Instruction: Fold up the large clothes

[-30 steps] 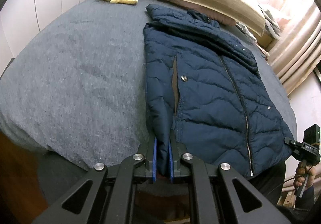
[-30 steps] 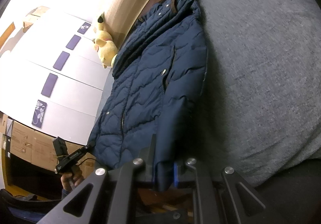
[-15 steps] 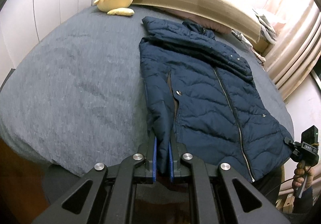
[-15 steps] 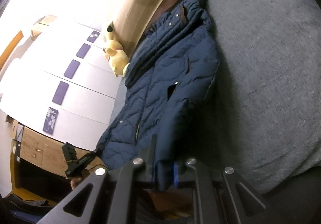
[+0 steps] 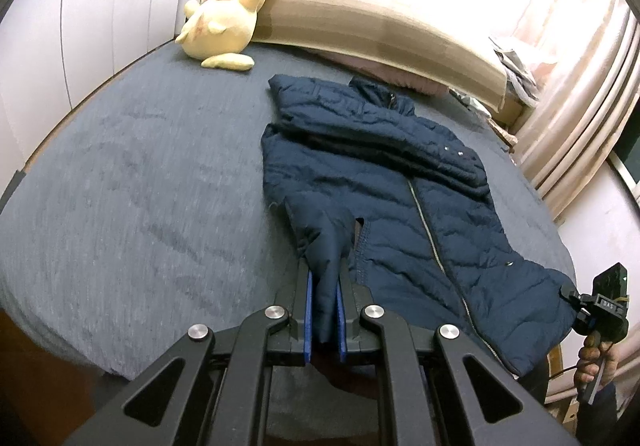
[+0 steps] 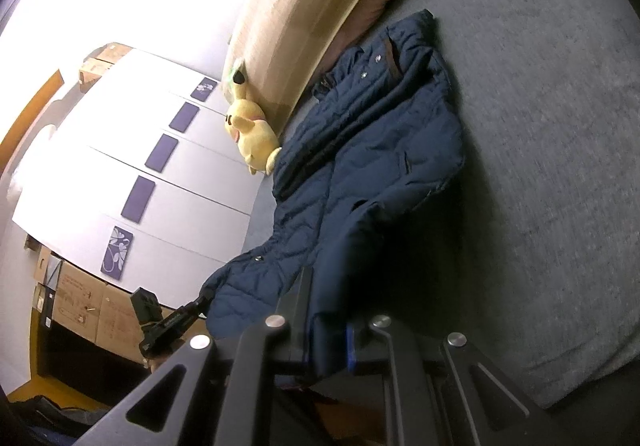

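While both grippers clamp hem, jacket [image 5: 400, 182] raised

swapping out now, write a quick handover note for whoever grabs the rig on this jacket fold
Left tongs: shut on the hem of the navy puffer jacket, at the corner on the left in the left wrist view.
Right tongs: shut on the opposite hem corner.
Jacket: front up and zipped on the grey bed, collar toward the headboard, one sleeve already folded across the chest. Hem end is raised off the bed; the rest lies flat.
Yellow plush toy sits by the headboard, apart from the jacket.
Left to do, likely: carry the hem up toward the collar, lay it down, release, smooth.
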Motion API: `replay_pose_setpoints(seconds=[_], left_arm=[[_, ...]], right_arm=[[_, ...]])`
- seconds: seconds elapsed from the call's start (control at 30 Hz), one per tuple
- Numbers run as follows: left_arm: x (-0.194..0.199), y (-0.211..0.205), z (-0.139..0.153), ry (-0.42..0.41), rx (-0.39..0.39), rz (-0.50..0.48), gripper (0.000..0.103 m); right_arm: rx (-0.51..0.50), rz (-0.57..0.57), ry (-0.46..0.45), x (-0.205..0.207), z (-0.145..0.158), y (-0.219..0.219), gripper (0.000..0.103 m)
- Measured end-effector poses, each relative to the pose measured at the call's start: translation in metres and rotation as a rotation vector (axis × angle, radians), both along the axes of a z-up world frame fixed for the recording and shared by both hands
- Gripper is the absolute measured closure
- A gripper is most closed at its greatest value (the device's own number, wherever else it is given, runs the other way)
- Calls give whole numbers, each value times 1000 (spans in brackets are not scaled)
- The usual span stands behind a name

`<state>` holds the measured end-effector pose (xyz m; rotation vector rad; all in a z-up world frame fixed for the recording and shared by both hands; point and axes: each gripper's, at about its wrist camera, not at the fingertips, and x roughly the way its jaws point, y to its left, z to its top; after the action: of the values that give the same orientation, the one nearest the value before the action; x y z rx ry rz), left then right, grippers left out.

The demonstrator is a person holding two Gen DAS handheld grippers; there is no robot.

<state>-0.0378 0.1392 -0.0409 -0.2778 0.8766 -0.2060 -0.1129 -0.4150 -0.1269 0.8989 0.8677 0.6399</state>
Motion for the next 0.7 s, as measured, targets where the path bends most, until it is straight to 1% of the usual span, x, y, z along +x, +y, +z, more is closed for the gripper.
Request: replay_pose_setpoints(seconds=[0.2, 0.47, 0.7], left_arm=[[-8, 2, 0, -7, -10, 12, 93], [-37, 8, -8, -13, -41, 48, 93], [-54, 14, 2, -34, -56, 67, 94]], right_arm=[[-10, 0, -9, -5, 5, 1, 90], [-34, -6, -16, -19, 6, 2, 91], [-35, -5, -38, -32, 14, -3, 92]])
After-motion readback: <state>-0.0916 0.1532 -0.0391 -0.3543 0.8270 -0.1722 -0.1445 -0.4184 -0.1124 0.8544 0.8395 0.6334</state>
